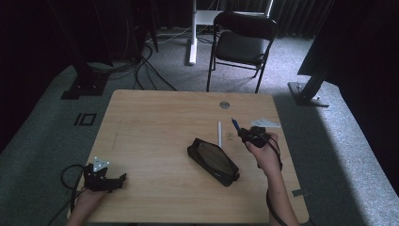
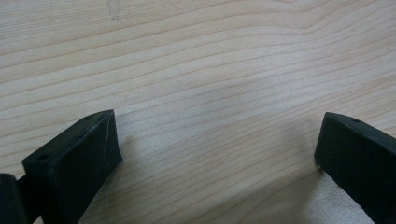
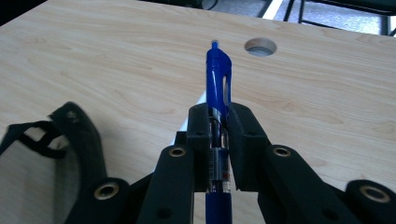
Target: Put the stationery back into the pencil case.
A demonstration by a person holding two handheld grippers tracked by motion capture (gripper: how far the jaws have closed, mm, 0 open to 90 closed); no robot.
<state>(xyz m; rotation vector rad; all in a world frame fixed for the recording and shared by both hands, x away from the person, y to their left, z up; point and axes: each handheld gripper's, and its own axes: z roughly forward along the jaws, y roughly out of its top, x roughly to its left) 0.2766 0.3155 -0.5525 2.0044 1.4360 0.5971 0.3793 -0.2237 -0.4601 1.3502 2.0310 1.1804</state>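
My right gripper (image 1: 243,133) hovers over the right side of the table, shut on a blue click pen (image 1: 235,124). In the right gripper view its jaws (image 3: 218,122) pinch the pen's barrel, and the blue pen (image 3: 218,79) sticks out ahead, clip end forward. A black pencil case (image 1: 212,161) lies open at mid-table, just left of that hand, and it appears as the pencil case (image 3: 70,140) at the lower left. My left gripper (image 1: 120,181) rests near the front left corner. Its jaws (image 2: 217,144) stand wide apart over bare wood with nothing between them.
A white stick-like pen (image 1: 219,134) and a small round object (image 1: 229,135) lie beside the case. The wooden table (image 1: 155,117) has a round cable hole (image 1: 224,104) near its far edge. A black folding chair (image 1: 240,42) stands beyond it.
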